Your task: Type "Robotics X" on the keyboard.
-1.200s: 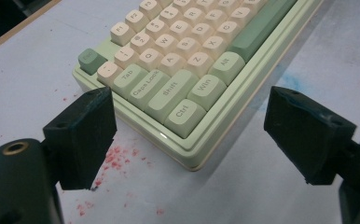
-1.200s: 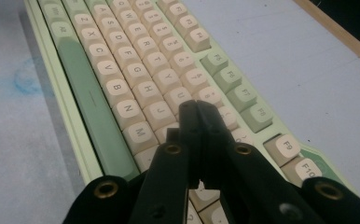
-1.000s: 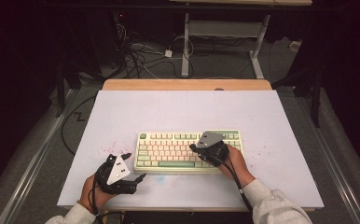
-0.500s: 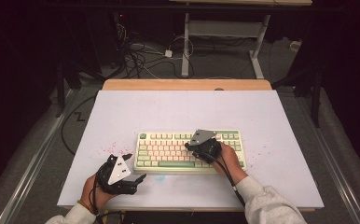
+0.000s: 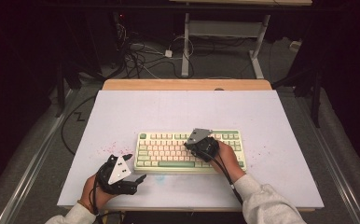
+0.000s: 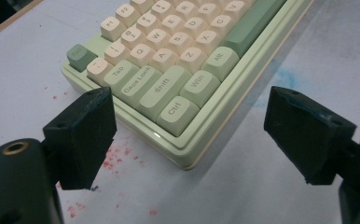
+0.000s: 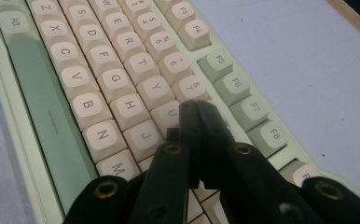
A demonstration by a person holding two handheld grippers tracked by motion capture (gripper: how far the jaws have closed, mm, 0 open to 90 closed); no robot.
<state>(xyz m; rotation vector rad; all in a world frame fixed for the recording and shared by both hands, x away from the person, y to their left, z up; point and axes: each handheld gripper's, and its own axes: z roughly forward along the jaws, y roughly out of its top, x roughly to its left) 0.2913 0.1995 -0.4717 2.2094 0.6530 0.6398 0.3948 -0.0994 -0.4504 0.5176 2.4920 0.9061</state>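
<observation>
Right gripper [image 5: 193, 142], jaws clenched on nothing, hovers over the keyboard [image 5: 169, 158] at table [image 5: 122, 112] centre in the high view; left gripper [image 5: 134, 169] waits at the keyboard's 8 o'clock. Left gripper view: jaws spread wide, nothing between them, keyboard [image 6: 206, 121] corner beyond at 12 o'clock. Right gripper view: closed tips [image 7: 197, 109] sit over the key [image 7: 166, 114] beside Y. They may strike two keys at once, and contact itself is hidden.

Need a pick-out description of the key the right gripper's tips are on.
Start at the white table, then the cream-and-green keyboard. Follow the shut right gripper to its tips: the cream key right of Y, above J, its letter hidden beneath the jaws.
</observation>
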